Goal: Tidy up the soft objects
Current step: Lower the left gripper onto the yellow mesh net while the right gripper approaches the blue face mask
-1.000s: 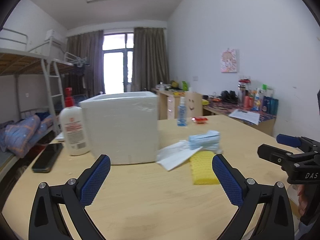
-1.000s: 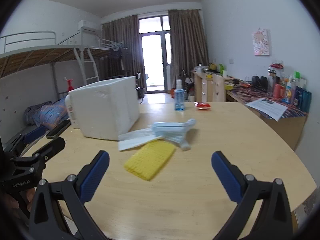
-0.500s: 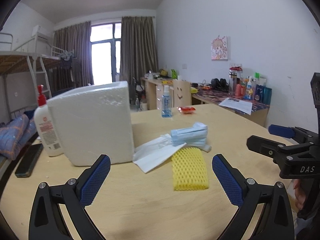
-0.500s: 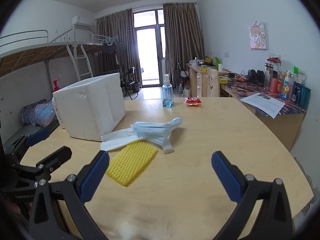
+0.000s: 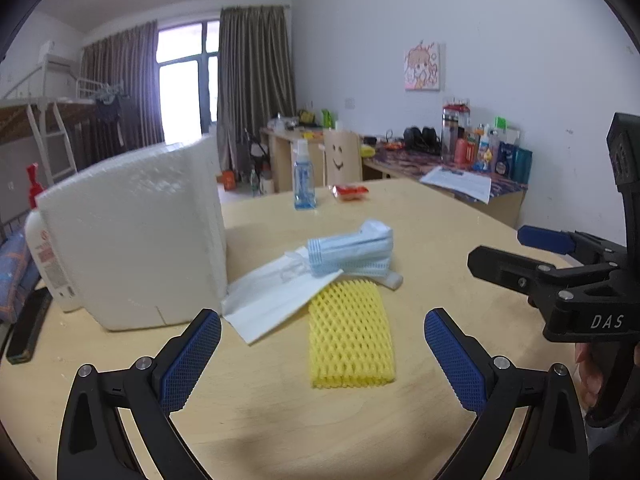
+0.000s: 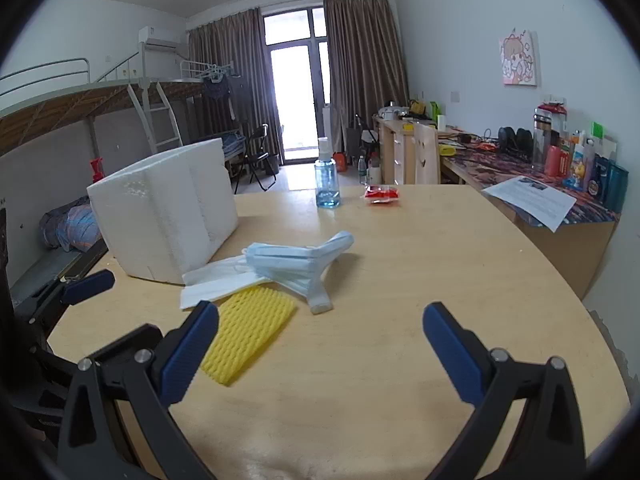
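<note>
1. A round wooden table (image 6: 400,280) has bare surface at its near and right edges, ahead of both grippers.
2. The left gripper (image 5: 322,354) and right gripper (image 6: 320,344) hover spread wide, holding nothing.
3. A white foam box (image 5: 132,236) stands at the left; its inside is hidden.
4. Just beside it lie a yellow foam net (image 5: 350,336), a white tissue (image 5: 272,296) and stacked blue masks (image 5: 352,252), overlapping.

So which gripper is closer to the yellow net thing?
Left. The left gripper is open right over the yellow foam net; the right gripper, open too, hangs off to its right.
</note>
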